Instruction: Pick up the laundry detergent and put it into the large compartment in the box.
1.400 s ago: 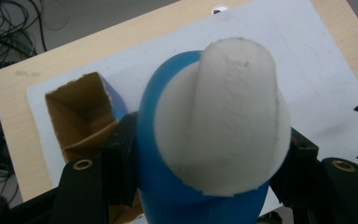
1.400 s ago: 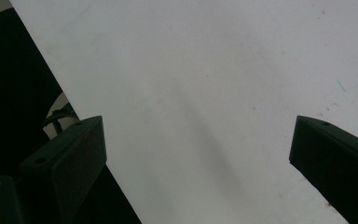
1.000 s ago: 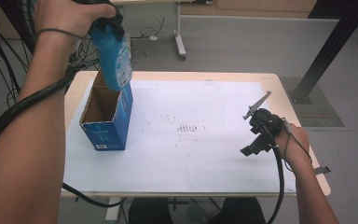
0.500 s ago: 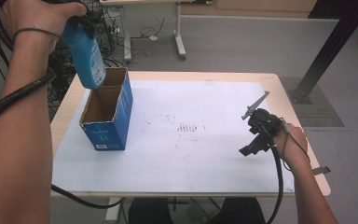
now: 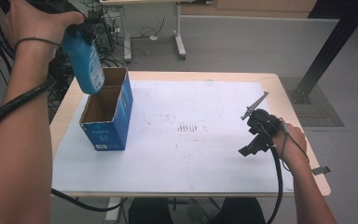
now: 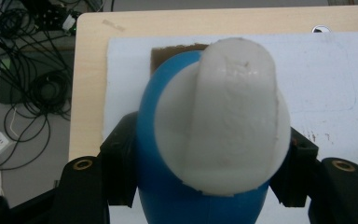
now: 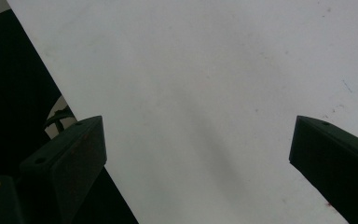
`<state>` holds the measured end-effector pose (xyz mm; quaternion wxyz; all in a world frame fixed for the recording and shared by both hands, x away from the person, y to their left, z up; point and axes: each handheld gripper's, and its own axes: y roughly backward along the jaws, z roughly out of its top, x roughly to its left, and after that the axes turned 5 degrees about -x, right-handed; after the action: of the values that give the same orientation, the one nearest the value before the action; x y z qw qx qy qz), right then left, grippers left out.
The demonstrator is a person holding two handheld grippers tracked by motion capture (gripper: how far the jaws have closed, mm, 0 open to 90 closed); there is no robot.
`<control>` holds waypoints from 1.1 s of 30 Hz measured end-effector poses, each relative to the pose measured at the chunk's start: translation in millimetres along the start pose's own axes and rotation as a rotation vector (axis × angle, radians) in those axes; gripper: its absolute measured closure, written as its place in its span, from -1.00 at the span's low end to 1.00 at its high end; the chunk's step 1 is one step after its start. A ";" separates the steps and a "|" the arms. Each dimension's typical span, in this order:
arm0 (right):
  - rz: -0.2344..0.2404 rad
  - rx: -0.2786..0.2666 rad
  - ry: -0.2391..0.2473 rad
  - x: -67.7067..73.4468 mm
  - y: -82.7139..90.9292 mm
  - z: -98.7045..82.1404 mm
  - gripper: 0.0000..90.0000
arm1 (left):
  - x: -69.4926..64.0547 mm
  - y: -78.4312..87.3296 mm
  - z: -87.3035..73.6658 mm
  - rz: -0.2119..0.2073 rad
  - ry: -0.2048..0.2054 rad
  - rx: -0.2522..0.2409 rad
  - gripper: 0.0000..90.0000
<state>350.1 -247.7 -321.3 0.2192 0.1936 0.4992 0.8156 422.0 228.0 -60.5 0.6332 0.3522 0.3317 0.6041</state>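
Note:
A blue bottle point(image 5: 85, 60) with a white cap point(image 6: 233, 121) hangs tilted over the far left rim of an open blue cardboard box point(image 5: 105, 135). My left gripper point(image 5: 81, 29) is shut on the bottle, its black jaws pressing both sides in the left gripper view point(image 6: 209, 172). A strip of the box's brown inside point(image 6: 168, 52) shows beyond the bottle. My right gripper point(image 5: 254, 140) rests low over the white sheet point(image 5: 191, 154) at the table's right side. It stands open point(image 7: 198, 154) with nothing between the jaws.
The wooden table point(image 5: 303, 140) carries the white sheet, with faint red marks point(image 5: 191, 128) at its middle. Cables point(image 6: 28, 84) lie on the floor to the left. Another table's leg point(image 5: 179, 42) and a black post point(image 5: 326, 51) stand beyond.
My left hand has carried the bottle leftward, from above the box's middle to over its far left rim. The right gripper has stayed still.

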 end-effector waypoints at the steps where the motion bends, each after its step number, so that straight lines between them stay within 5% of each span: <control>1: -0.001 0.002 0.000 -0.3 0.0 0.2 -0.92 | 0.2 -1.4 -0.7 0.001 0.001 0.003 -0.16; 33: 0.000 0.008 -0.004 0.2 -4.4 0.4 -0.92 | -0.1 -59.9 -26.9 -0.008 -0.008 0.096 -0.16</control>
<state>350.9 -245.5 -325.1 0.2195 0.1960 0.5023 0.8131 431.1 227.8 -125.6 0.6190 0.3833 0.3594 0.5837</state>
